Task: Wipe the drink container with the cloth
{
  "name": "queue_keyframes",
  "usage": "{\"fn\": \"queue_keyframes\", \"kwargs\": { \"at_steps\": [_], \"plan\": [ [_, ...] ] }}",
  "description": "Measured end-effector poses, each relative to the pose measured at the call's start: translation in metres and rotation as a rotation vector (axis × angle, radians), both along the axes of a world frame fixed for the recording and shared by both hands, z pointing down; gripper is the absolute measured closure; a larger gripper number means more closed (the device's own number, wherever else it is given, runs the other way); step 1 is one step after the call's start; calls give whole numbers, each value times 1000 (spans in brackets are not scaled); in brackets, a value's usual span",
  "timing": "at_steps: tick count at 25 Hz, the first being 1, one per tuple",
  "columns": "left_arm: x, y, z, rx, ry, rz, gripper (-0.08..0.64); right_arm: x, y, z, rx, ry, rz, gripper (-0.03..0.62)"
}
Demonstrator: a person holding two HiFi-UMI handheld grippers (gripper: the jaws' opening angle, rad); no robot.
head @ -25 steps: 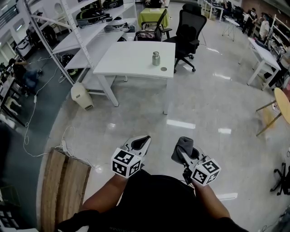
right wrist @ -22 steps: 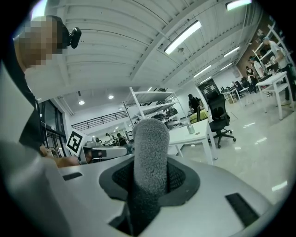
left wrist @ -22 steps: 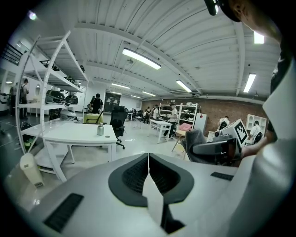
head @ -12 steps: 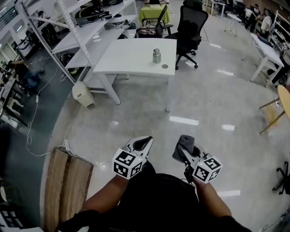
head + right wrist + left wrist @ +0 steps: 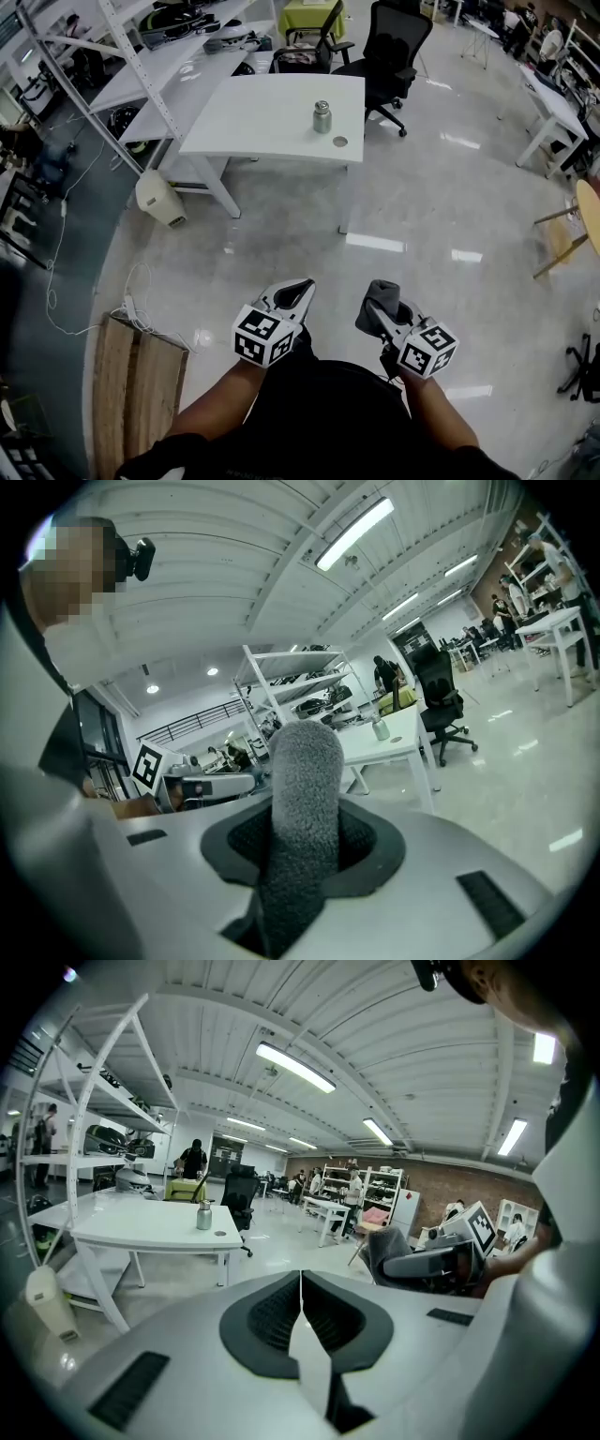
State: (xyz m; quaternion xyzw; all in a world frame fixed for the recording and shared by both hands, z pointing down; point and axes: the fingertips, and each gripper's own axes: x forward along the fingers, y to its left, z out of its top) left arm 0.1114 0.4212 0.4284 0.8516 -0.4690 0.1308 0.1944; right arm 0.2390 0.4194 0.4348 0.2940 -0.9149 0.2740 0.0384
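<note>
Two claws were held out low in front of the person, side by side with a gap between them, above a shiny floor (image 5: pixel 422 216). The left claw (image 5: pixel 300 287) had its jaws fully together. In the left gripper view only a thin line showed between the dark pads, and nothing was held there. The right claw (image 5: pixel 380 314) was clamped on a grey cloth (image 5: pixel 382 294). In the right gripper view the cloth stood up between the two jaws as a thick, fuzzy roll. Its rounded top rose above the jaw tips and its lower part went down into the gap behind them. Each claw carried its cube with square markers near the person's hand.

The drink container (image 5: pixel 322 117), a small metal one with a narrower top, stood upright on a white table (image 5: pixel 262 112) far ahead of both claws. It touched neither the cloth nor any claw. It stood toward the right side of the table, not far from the front edge. A small round object (image 5: pixel 339 142) lay just beside it, closer to the table's corner. A black office chair (image 5: pixel 392 42) stood behind the table, and a white shelf rack (image 5: pixel 141 80) stood at its left. Some wooden boards (image 5: pixel 131 384) lay on the floor at the person's left.
</note>
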Motion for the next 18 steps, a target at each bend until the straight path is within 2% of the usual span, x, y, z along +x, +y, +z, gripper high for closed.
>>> {"fn": "queue_keyframes", "kwargs": {
  "at_steps": [7,18],
  "plan": [
    [-43,-89,-10,26,24,24,541,-51,-79,-5,-3,29,2,485],
    [-132,-197,-15,29,30,71,541,-137,-192,-22,35,57,37,485]
  ]
}}
